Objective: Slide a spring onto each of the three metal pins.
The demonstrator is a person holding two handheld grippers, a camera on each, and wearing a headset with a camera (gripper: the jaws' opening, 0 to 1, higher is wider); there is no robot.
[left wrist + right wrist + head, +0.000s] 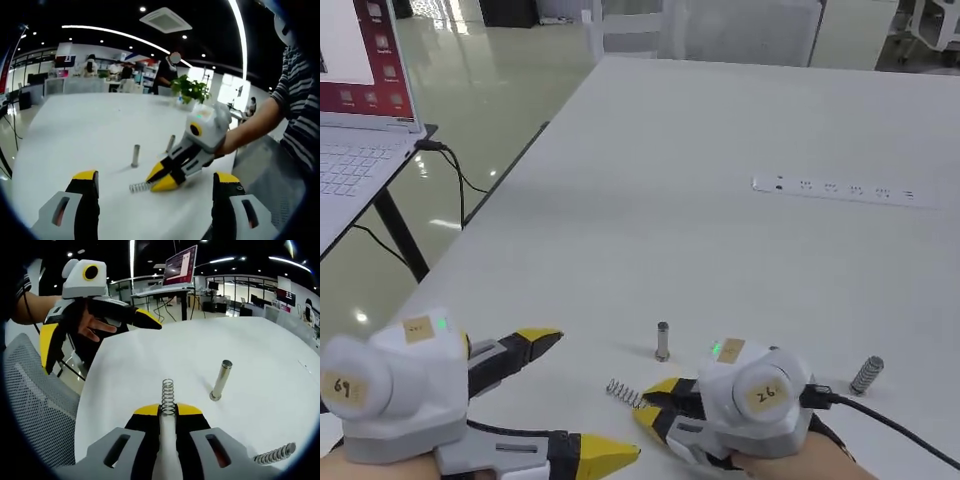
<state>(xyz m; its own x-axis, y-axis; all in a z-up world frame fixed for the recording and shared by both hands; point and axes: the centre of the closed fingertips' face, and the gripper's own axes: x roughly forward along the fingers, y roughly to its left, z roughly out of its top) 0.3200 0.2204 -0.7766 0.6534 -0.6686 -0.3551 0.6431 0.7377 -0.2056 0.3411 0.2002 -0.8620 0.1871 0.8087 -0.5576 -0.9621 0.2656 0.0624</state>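
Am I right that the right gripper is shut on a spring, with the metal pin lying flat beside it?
Not quite: the head view shows the metal pin standing upright on the table, not lying flat. The right gripper is indeed shut on a spring beside it.

Head view, high, faces forward and down over the broad white workbench top; left gripper view, low and close, faces rightward; right gripper view, low and closest, faces leftward; all three share the short upright silver metal pin and thin coiled steel spring.
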